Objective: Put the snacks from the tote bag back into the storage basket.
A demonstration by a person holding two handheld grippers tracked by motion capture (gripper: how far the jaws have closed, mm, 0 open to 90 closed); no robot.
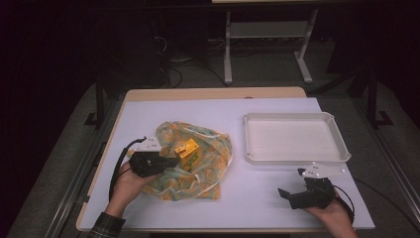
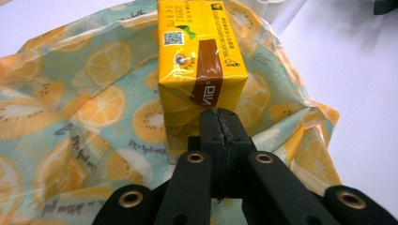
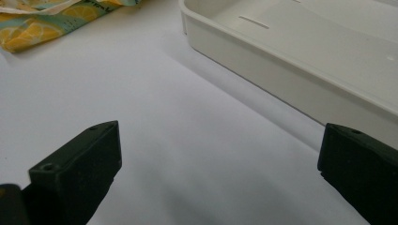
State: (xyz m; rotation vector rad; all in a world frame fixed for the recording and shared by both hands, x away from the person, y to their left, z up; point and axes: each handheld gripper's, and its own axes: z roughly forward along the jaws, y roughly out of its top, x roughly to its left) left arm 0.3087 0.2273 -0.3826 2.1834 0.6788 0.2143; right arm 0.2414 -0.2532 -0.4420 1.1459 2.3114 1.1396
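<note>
Dark floor and grey metal frame legs fill the room behind the counter, whose white top has a pale wooden edge along the far side. From the high view, a fruit-print bag lies crumpled on the counter's left half with a yellow carton standing on it, and a white tray sits well apart to the right. The left tongs rest on the bag just beside the carton; the right tongs sit on bare counter near the tray's near edge.

Looking along the left tongs, the jaws are pressed together with nothing between them, their tips right at the foot of the carton; whether they touch it I cannot tell. The bag spreads underneath, with white counter beyond.

Looking along the right tongs, the jaws stand wide apart and hold nothing, over plain white counter. The tray's wall runs across to the right, and a corner of the bag shows at top left.
</note>
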